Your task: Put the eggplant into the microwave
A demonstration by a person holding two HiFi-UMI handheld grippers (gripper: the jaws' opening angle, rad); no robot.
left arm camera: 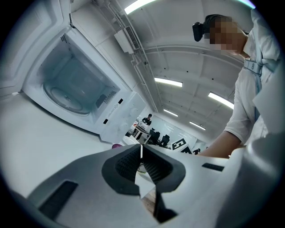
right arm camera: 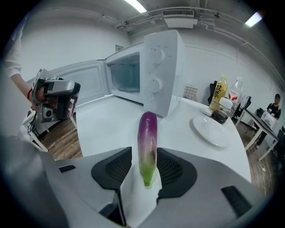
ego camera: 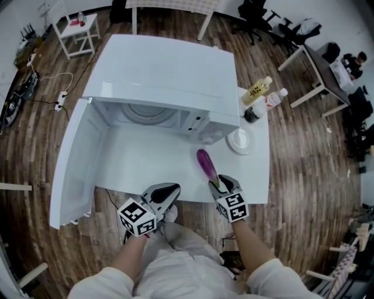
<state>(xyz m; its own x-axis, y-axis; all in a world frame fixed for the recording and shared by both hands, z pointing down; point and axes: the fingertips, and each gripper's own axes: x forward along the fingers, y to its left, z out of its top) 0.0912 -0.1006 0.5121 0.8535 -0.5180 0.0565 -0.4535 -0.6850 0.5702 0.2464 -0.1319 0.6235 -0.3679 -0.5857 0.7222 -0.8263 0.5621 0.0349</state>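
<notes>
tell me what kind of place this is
Likely an open office or lab space, not a home kitchen: the microwave stands on a white table over a wood-plank floor, with office chairs and desks around it and long strip lights overhead.

We see a white surface (ego camera: pixel 146 166) bearing an open microwave (ego camera: pixel 169 76). An eggplant (ego camera: pixel 205 164), a plate (ego camera: pixel 239 141) and a yellow bottle (ego camera: pixel 258 91) sit beside it.

No text is legible. The yellow label on the bottle (right arm camera: pixel 217 93) bears dark characters, too blurred to read. Print on the microwave (left arm camera: pixel 111 108) is too small.
</notes>
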